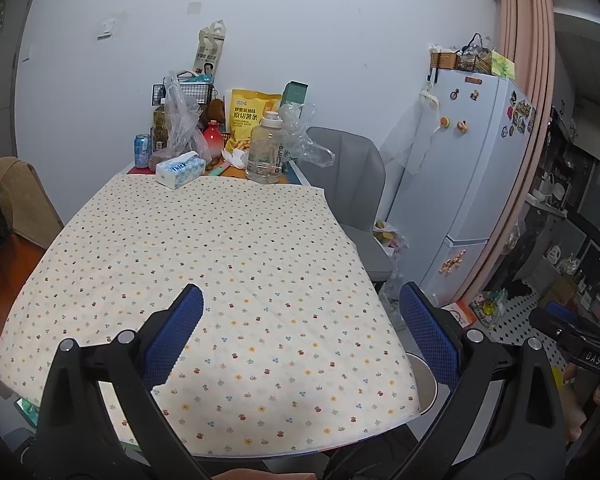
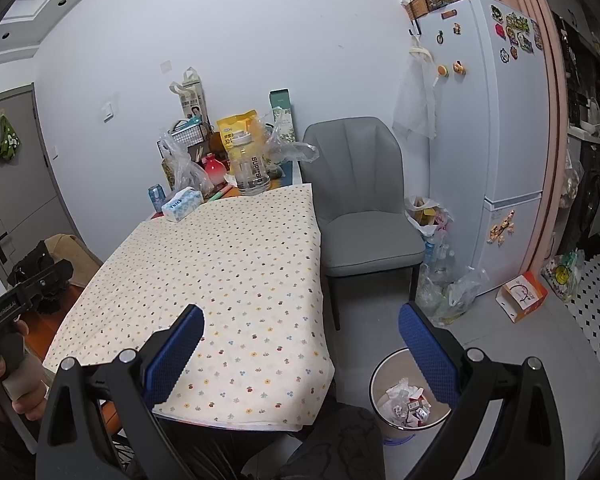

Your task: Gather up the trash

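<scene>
Fingers of left gripper point(image 1: 300, 332) and right gripper point(image 2: 300, 344) spread apart, empty. Tablecloth point(image 1: 204, 248) bare of trash; bin point(image 2: 380, 376) beside it holds wrappers. Collection looks finished; next, retreat.

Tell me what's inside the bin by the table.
The bin holds crumpled white paper and small wrappers. The right gripper hides its right side; anything beneath the top layer is covered.

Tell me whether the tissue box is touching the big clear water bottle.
Apart. In the left wrist view, the tissue box and water bottle stand separately at the tablecloth's far edge, with bare table and clutter visible between them.
</scene>
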The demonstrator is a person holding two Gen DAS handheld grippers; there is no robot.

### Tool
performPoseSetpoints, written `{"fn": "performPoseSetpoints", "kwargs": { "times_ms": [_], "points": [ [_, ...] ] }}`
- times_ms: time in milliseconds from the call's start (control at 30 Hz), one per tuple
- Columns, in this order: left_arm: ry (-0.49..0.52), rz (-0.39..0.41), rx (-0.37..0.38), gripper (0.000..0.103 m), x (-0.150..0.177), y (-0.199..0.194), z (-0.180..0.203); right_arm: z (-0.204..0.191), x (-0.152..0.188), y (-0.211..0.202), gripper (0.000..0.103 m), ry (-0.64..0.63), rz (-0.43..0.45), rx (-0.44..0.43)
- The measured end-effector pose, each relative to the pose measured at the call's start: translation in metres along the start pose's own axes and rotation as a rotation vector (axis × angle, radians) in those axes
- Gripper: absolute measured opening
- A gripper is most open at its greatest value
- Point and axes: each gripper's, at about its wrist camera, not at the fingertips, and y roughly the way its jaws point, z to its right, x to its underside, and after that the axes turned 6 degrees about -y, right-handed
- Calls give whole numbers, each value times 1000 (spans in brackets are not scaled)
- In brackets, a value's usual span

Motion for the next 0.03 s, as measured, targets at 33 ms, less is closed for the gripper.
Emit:
{"fn": "performPoseSetpoints", "kwargs": {
  "times_ms": [33],
  "points": [
    [1, -2, 1, 97, 0, 1, 0, 1, 0, 1, 95, 1, -2, 2]
  ]
}}
